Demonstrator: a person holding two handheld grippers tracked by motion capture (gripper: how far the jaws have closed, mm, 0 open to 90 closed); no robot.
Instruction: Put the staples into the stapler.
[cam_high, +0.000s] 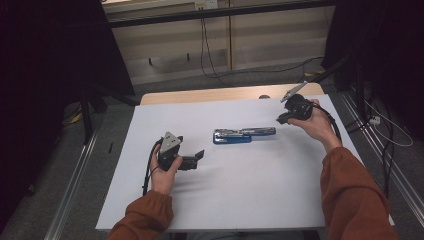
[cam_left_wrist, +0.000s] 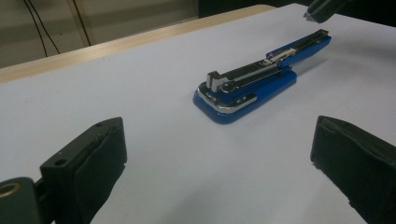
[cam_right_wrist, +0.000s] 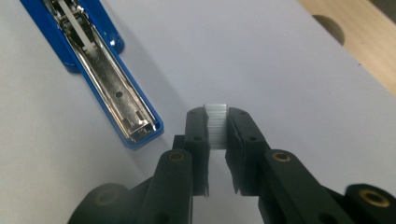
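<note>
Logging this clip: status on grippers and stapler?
Left gripper open, short of stapler. Right gripper shut on staple strip, near the open stapler's tray end. Nothing in the way.

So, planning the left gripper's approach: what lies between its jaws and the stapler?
Nothing: bare white table separates the open left gripper from the stapler, in the left gripper view.

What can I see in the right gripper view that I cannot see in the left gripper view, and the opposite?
Right gripper view: the right gripper shut on a strip of staples, the stapler's open metal channel, and a round hole in the wooden table edge.

Left gripper view: the left gripper, jaws wide apart and holding nothing, and the whole stapler with its top swung open.

Both: the blue stapler lying on the white sheet.
</note>
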